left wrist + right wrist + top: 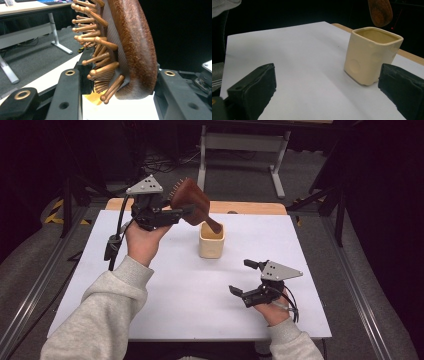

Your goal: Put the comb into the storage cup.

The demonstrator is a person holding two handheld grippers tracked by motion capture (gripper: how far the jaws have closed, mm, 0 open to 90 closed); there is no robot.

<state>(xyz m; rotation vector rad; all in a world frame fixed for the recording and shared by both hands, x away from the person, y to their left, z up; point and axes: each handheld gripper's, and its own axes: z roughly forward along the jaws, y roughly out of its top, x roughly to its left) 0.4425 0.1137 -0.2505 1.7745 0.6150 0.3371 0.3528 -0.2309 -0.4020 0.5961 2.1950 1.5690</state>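
A brown wooden hairbrush (192, 200) with wooden pins hangs tilted above the table, and my left gripper (182, 212) is shut on its head. Its handle slants down to the right, with the tip just over the mouth of a cream square cup (211, 240). In the left gripper view the brush head (135, 50) sits clamped between the two black jaws. My right gripper (241, 276) rests low at the front right, open with nothing between its jaws. In the right gripper view the cup (372, 55) stands ahead to the right, with the handle tip (380, 11) above it.
The white table top (175, 290) has a wooden strip (250, 208) along its far edge. A grey desk frame (240, 142) stands on the floor behind. Dark stands flank the table on both sides.
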